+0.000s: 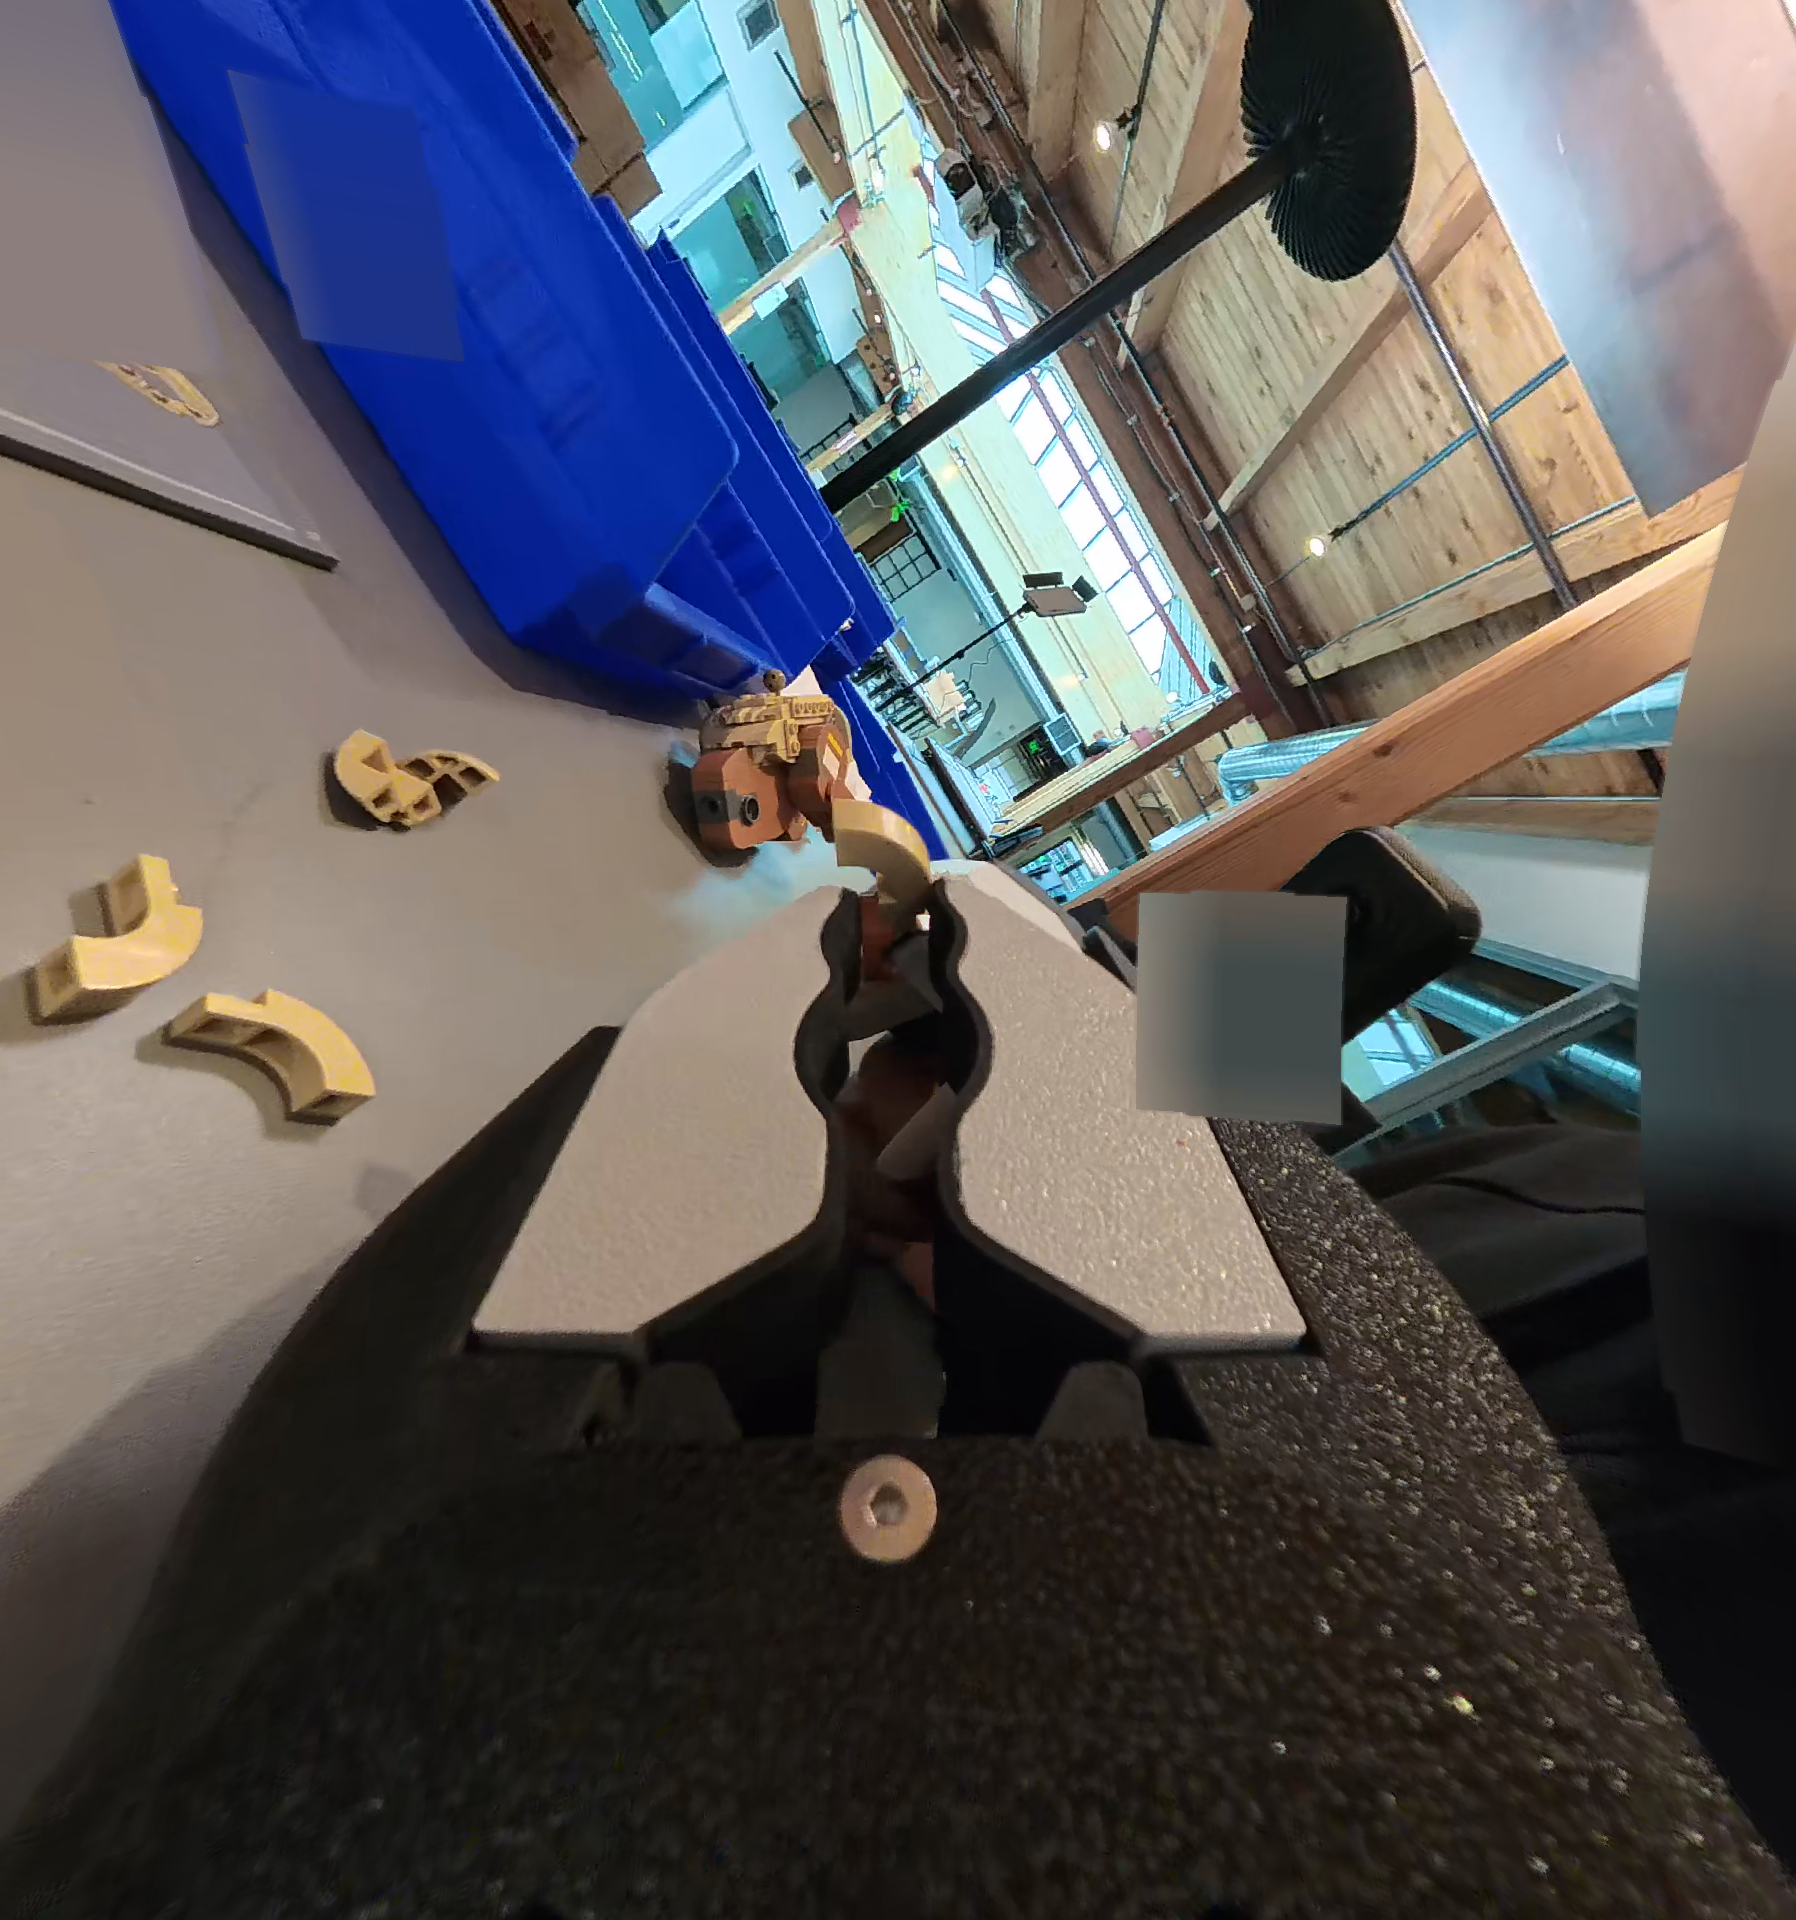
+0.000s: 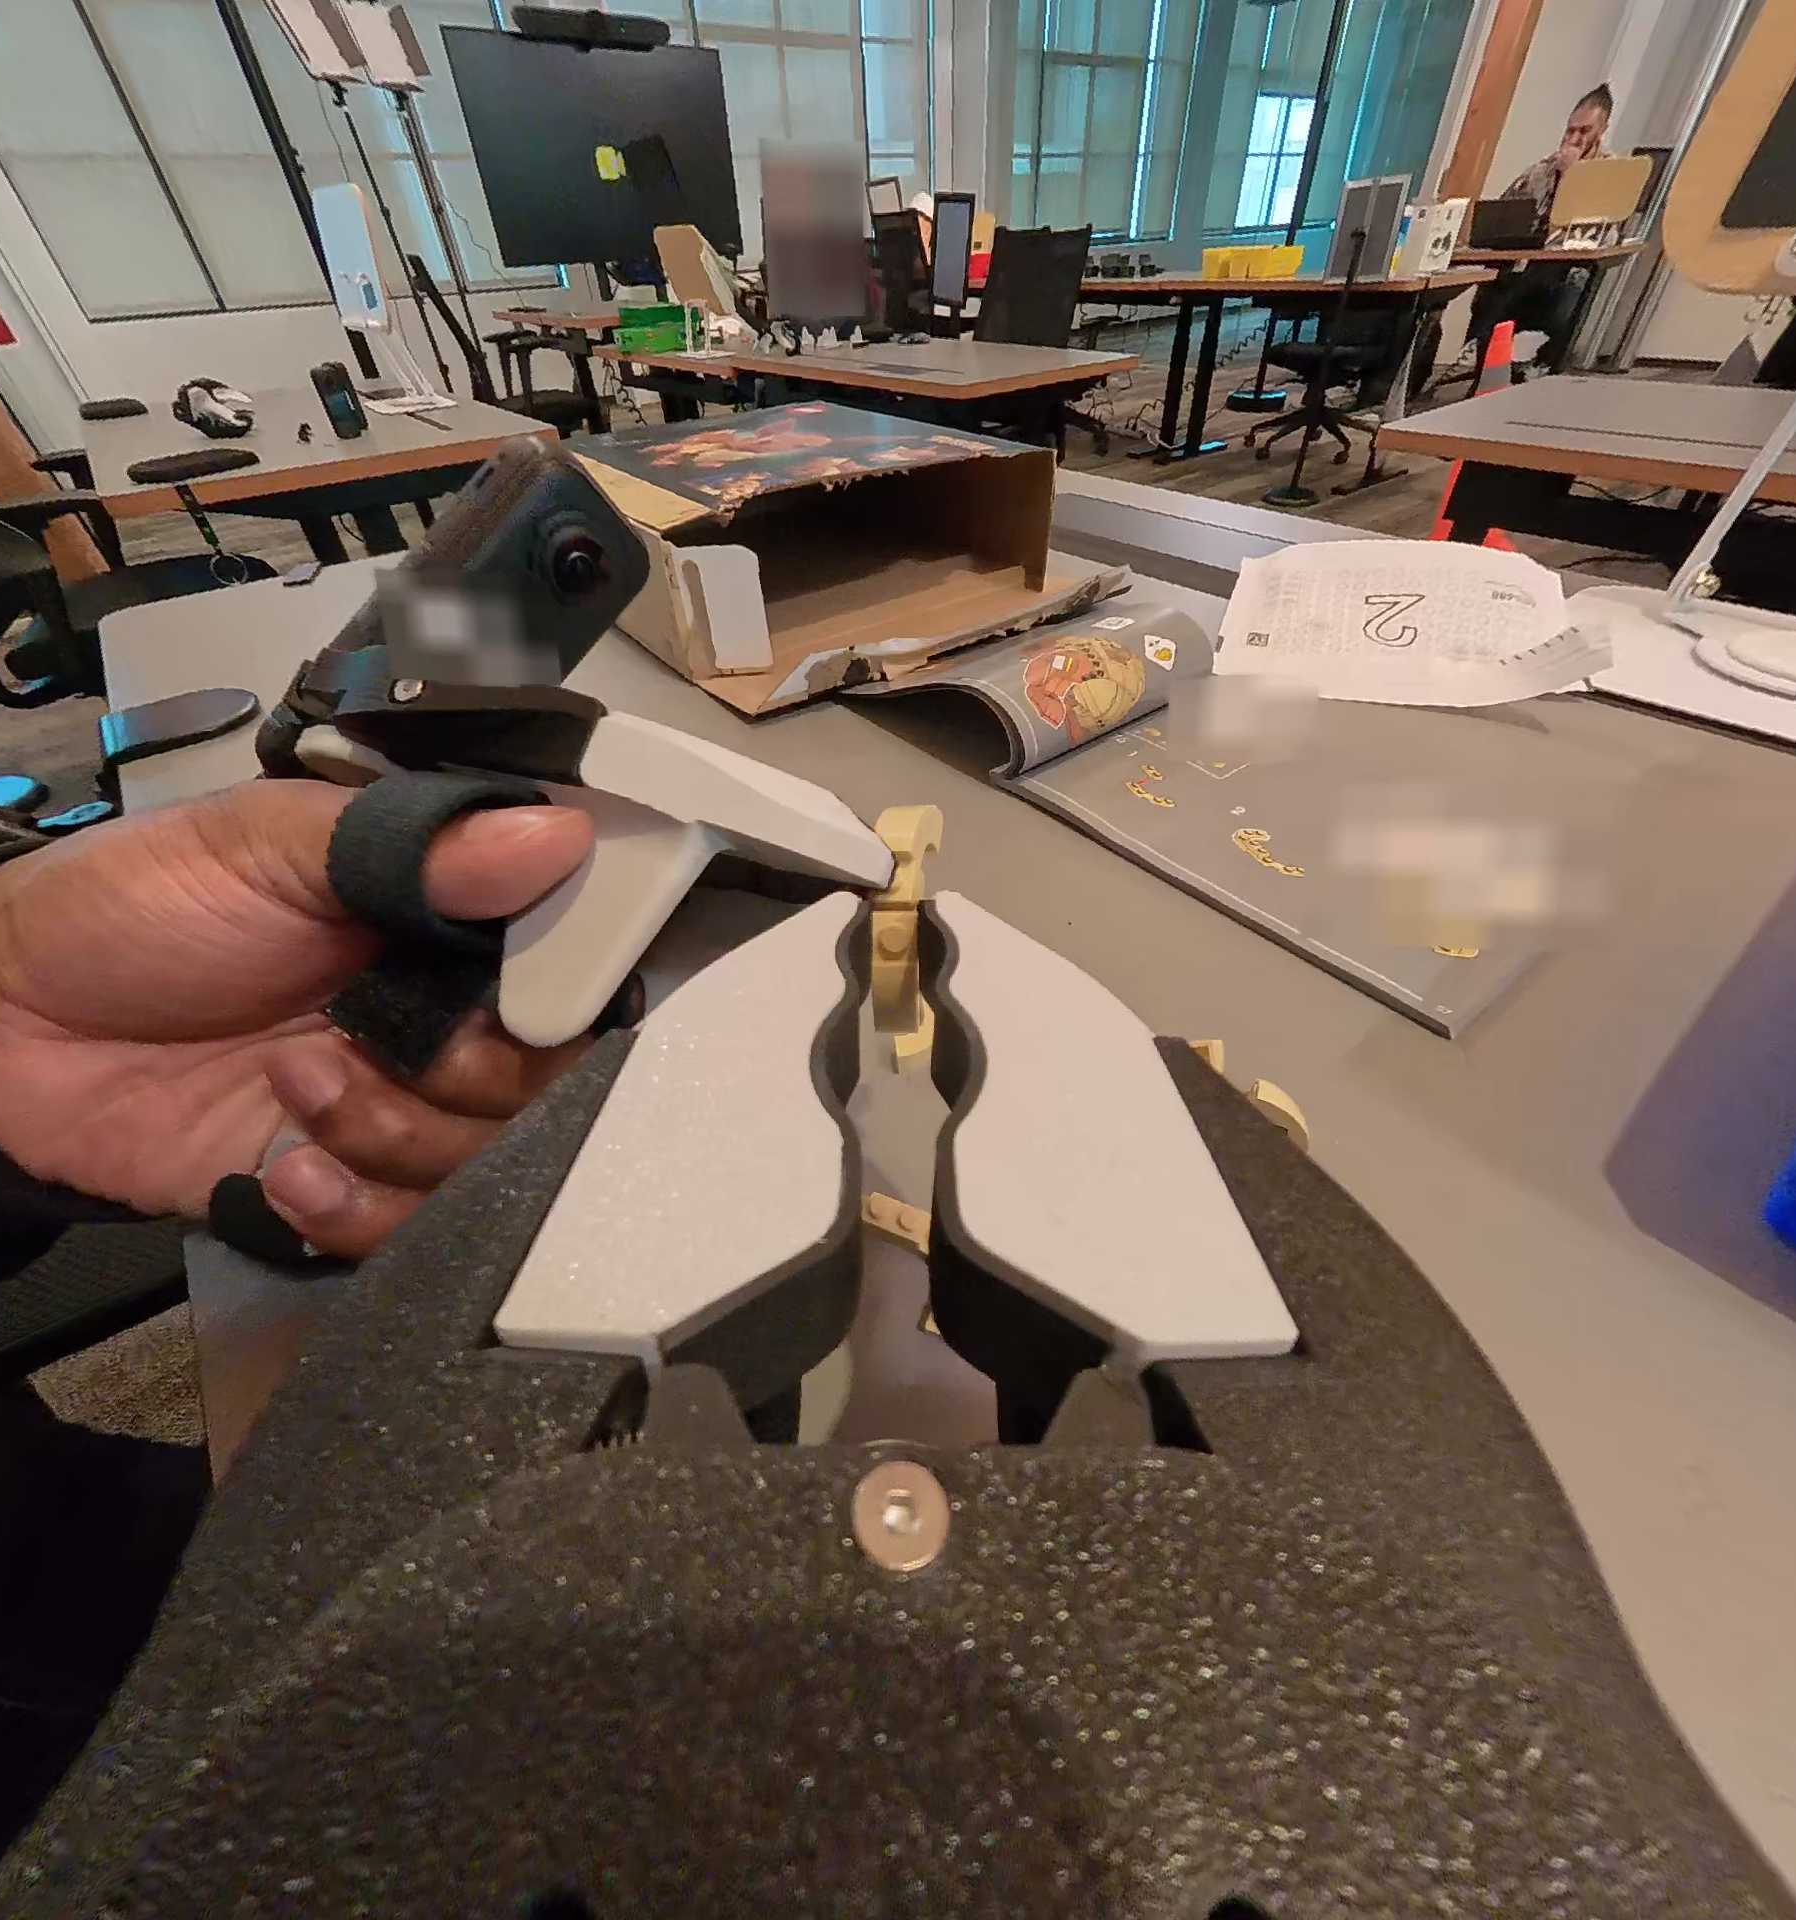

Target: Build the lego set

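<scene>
Right gripper (image 2: 896, 902) clamps tan curved plastic brick piece (image 2: 894, 961) upright; left gripper (image 2: 878, 868) apparently pinches its upper end from the left.

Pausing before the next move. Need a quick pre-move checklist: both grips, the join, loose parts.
1. Right gripper fingers pressed on tan studded piece: ok.
2. Left gripper fingertips closed on tan arch: ok.
3. Arch fully seated on studded piece: cannot tell.
4. Loose tan pieces lie apart from both grippers: ok.
5. Instruction booklet open and in view: ok.
</scene>
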Tool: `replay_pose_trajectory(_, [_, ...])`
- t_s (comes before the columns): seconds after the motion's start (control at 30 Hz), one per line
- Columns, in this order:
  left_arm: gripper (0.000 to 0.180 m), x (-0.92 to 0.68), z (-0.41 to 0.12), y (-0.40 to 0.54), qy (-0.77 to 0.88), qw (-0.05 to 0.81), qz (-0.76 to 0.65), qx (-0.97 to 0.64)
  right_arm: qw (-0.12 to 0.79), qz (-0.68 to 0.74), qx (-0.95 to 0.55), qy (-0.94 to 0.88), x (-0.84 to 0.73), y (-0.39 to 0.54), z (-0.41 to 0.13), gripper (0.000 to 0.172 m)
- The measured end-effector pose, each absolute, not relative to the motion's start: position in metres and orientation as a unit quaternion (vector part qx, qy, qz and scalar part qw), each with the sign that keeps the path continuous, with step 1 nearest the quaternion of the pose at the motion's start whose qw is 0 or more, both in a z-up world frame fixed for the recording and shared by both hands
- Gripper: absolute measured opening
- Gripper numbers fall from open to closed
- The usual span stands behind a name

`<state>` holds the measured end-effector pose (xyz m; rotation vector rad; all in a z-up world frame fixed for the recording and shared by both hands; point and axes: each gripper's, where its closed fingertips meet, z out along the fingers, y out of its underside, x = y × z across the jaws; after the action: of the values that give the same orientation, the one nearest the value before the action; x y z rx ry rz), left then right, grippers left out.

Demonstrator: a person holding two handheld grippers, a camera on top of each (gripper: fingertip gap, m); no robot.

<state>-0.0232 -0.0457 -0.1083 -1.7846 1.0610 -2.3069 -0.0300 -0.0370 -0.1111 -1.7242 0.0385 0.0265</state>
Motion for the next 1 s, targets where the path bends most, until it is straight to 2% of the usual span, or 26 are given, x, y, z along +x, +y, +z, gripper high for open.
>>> replay_pose_trajectory(0.67, [0.012,-0.029,-0.092,-0.034,0.305,0.047,-0.784,-0.539,0.697,0.065,-0.714,0.027,-0.034,-0.042,-0.092,0.007])
replay_pose_trajectory(0.8, [0.012,-0.030,-0.093,-0.037,0.354,0.087,-0.760,-0.538,0.715,0.123,-0.686,0.050,-0.035,-0.044,-0.082,0.007])
replay_pose_trajectory(1.0, [0.012,-0.032,-0.094,-0.049,0.398,0.099,-0.746,-0.524,0.716,0.253,-0.640,0.121,-0.023,-0.046,-0.078,0.008])
